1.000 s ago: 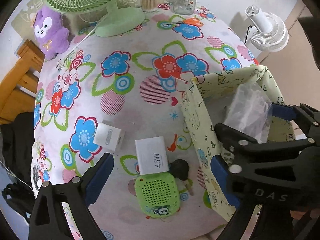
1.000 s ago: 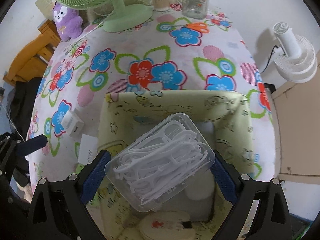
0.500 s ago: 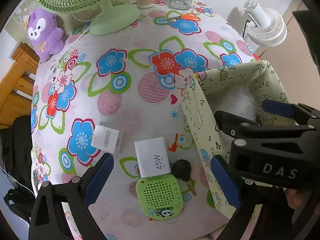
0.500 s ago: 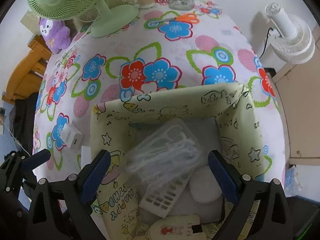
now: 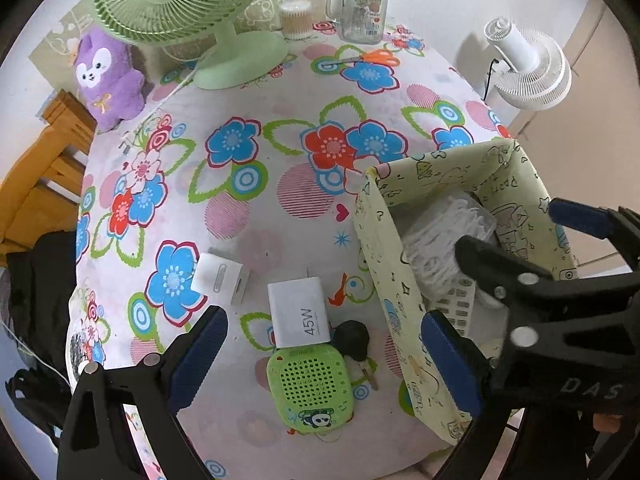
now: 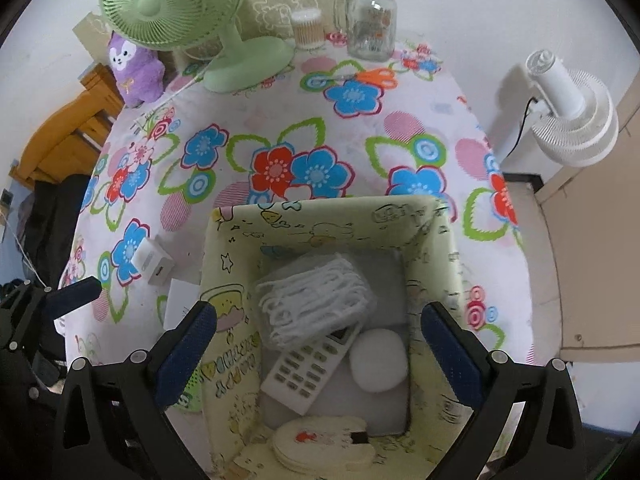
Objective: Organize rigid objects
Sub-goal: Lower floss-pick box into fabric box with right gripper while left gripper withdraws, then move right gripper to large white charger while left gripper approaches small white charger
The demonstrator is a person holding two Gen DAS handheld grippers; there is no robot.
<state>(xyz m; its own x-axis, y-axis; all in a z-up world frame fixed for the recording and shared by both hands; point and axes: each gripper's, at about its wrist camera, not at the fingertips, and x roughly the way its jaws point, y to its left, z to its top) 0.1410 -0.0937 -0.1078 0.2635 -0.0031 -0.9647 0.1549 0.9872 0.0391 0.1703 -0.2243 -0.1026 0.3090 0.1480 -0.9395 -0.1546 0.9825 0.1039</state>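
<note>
A yellow cartoon-print fabric bin (image 6: 328,208) stands at the table's near right. A clear box of white floss picks (image 6: 316,300) lies inside it, on a white remote (image 6: 312,364) and beside a white round pad (image 6: 378,360). My right gripper (image 6: 318,316) hovers over the bin, its jaws opening with nothing between them. My left gripper (image 5: 322,324) is open above a white 45W charger (image 5: 300,312), a small white adapter (image 5: 220,282), a green speaker (image 5: 312,384) and a black key (image 5: 352,340) on the floral cloth.
A green desk fan (image 5: 224,40), a purple plush (image 5: 108,76), a cotton swab tub (image 5: 296,20), a glass jar (image 5: 364,12) and orange scissors (image 5: 372,58) sit along the far edge. A white fan (image 5: 528,68) stands off the table's right side, a wooden chair (image 5: 36,172) off its left.
The floss pick box has left my right gripper's jaws and dropped into the bin. The right gripper has opened wider and risen a little. The left gripper stays over the chargers.
</note>
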